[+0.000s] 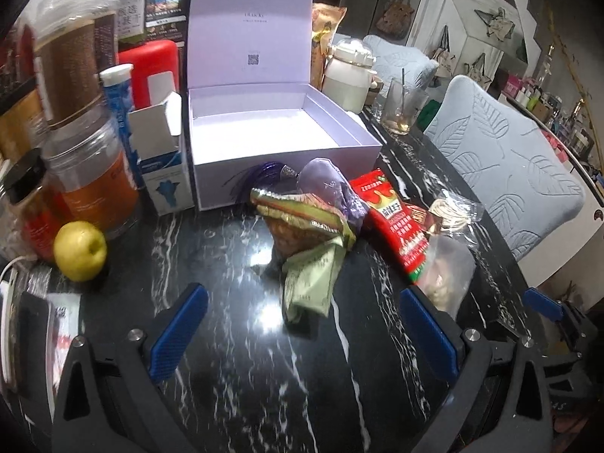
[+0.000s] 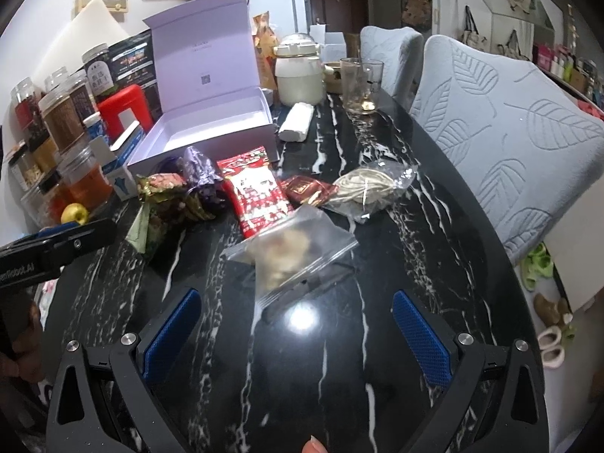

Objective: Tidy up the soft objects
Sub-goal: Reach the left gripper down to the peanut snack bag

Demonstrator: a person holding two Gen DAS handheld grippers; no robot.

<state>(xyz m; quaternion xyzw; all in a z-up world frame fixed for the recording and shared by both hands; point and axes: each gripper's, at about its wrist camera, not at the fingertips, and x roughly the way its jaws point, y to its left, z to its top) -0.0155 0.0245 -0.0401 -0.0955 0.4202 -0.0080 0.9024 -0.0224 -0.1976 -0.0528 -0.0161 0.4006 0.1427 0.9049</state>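
An open lilac box [image 1: 264,128] stands on the black marble table; it also shows in the right wrist view [image 2: 211,128]. In front of it lie a green-gold pouch [image 1: 305,249], a purple pouch [image 1: 328,188], a red snack packet [image 1: 392,219] and a clear zip bag [image 1: 445,271]. My left gripper [image 1: 302,334] is open and empty, just short of the green-gold pouch. My right gripper [image 2: 294,334] is open and empty, just short of the clear zip bag [image 2: 294,253]. Beyond it lie the red packet [image 2: 256,192], a dark red sachet [image 2: 305,188] and a bag of cord [image 2: 362,188].
Jars [image 1: 90,173], a small white carton [image 1: 162,158] and a yellow apple [image 1: 80,251] crowd the left of the table. A white jug [image 2: 298,75] and a glass [image 2: 356,87] stand at the back. Two padded chairs [image 2: 509,132] line the right edge.
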